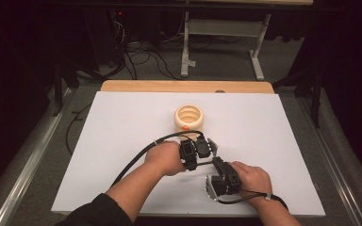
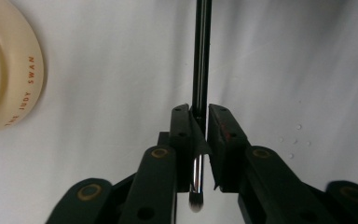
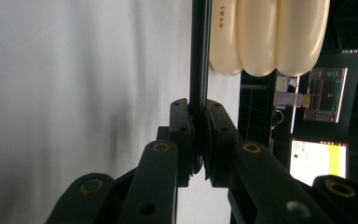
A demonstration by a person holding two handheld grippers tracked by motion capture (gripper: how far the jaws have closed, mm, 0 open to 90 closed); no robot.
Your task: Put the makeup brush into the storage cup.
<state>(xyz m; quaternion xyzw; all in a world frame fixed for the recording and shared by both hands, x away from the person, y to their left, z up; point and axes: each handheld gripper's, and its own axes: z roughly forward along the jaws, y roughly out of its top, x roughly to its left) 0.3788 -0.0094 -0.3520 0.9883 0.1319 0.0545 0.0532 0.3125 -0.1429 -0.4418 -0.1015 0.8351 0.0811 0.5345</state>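
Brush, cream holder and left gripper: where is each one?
Brush (image 2: 201, 56): left gripper view, on its dark handle.
Holder (image 1: 189, 116): high view, on its ribbed rim.
Left gripper (image 2: 198, 135): left gripper view, between its fingertips.

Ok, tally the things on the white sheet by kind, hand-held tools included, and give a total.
Cream ribbed holder: 1
Thin black brush: 1
Tools, left tool and right tool, both shut on the brush: 2
Total: 4
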